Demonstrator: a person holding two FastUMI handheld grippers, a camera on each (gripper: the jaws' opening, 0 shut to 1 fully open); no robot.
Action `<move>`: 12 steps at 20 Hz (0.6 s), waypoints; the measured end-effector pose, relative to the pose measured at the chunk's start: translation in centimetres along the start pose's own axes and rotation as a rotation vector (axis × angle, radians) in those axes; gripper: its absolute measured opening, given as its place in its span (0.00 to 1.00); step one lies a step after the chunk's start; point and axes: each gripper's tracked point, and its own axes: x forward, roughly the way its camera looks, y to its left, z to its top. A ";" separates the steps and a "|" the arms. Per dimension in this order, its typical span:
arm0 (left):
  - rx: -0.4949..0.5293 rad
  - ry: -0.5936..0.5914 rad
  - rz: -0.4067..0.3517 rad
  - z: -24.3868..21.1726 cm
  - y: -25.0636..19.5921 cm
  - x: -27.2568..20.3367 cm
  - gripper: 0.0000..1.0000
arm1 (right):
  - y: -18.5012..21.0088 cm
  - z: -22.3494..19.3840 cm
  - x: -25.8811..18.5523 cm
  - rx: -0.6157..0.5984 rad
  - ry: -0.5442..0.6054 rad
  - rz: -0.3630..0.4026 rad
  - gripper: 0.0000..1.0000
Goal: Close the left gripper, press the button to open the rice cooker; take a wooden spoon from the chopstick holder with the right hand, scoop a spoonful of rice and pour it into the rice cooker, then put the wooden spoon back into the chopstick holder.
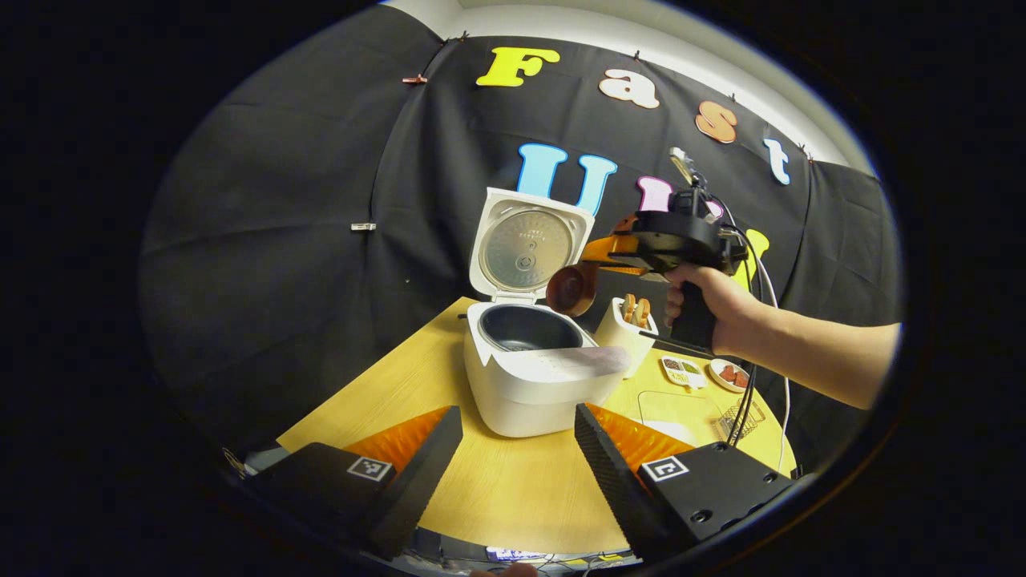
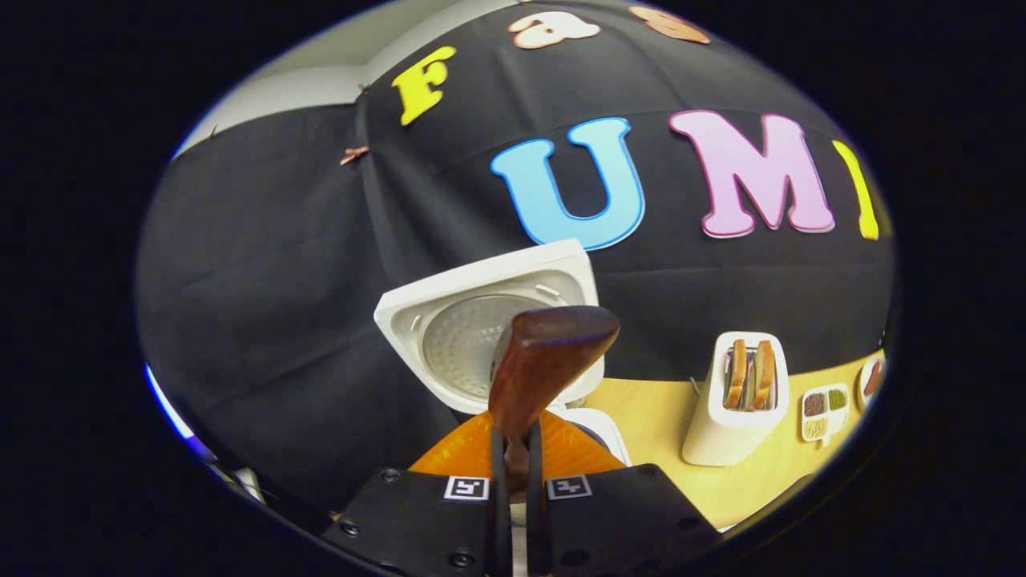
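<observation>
The wooden spoon (image 2: 539,361) is clamped in the right tongs (image 2: 513,469), its bowl held above the open rice cooker (image 1: 533,377) at twelve o'clock. The left tongs (image 1: 513,469) are held spread apart over the tabletop (image 1: 497,489).

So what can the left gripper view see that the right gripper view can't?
Left gripper view adds: the dark inner pot of the white rice cooker, the hand holding the right tool, and the open left tool. Right gripper view adds: a close look at the brown wooden spoon clamped by its handle. Both share: the cooker's raised lid, the white chopstick holder and the yellow wooden table.
</observation>
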 end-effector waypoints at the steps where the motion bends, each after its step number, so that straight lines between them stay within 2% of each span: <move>1: 0.004 -0.002 -0.005 0.1 -0.4 -0.1 0.97 | -0.2 0.8 -1.0 0.034 -0.012 0.007 0.11; 6: 0.026 -0.020 -0.036 1.2 -2.5 -0.5 0.97 | -2.7 5.0 -7.7 0.144 -0.080 0.023 0.11; 9: 0.042 -0.029 -0.059 2.0 -3.9 -0.5 0.97 | -5.7 7.1 -12.0 0.152 -0.119 -0.003 0.11; 12: 0.051 -0.034 -0.078 2.5 -5.2 -0.7 0.97 | -10.0 8.5 -16.7 0.132 -0.154 -0.061 0.11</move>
